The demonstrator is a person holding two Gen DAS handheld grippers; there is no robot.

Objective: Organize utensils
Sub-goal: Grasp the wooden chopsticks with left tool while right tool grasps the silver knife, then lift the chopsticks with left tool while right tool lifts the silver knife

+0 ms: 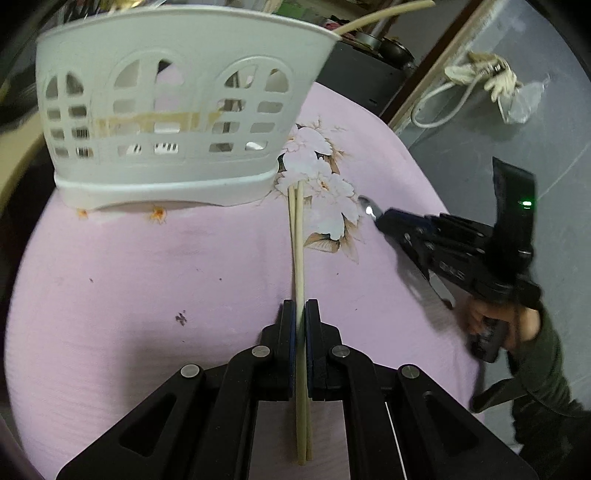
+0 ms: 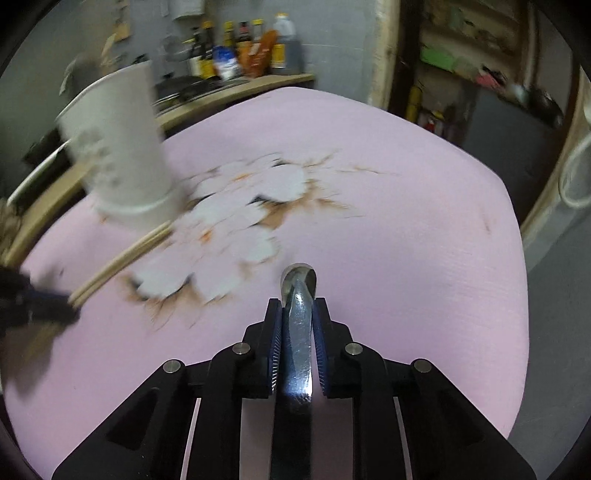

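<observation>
My left gripper (image 1: pixel 300 308) is shut on a pair of pale wooden chopsticks (image 1: pixel 298 243). Their tips reach the foot of the white perforated utensil basket (image 1: pixel 170 110) on the pink cloth. A long pale utensil (image 1: pixel 384 14) sticks out of the basket's top. My right gripper (image 2: pixel 298 306) is shut on a metal spoon (image 2: pixel 298 332), its end jutting past the fingertips. The right gripper also shows in the left wrist view (image 1: pixel 384 218), right of the chopsticks. The basket (image 2: pixel 118 147) and chopsticks (image 2: pixel 122 258) show blurred at the left of the right wrist view.
The pink tablecloth (image 1: pixel 147 277) with a flower print (image 1: pixel 325 192) covers the table. A shelf with bottles (image 2: pixel 243 48) stands behind the table. A white cable and rags (image 1: pixel 480 81) lie on the grey floor to the right.
</observation>
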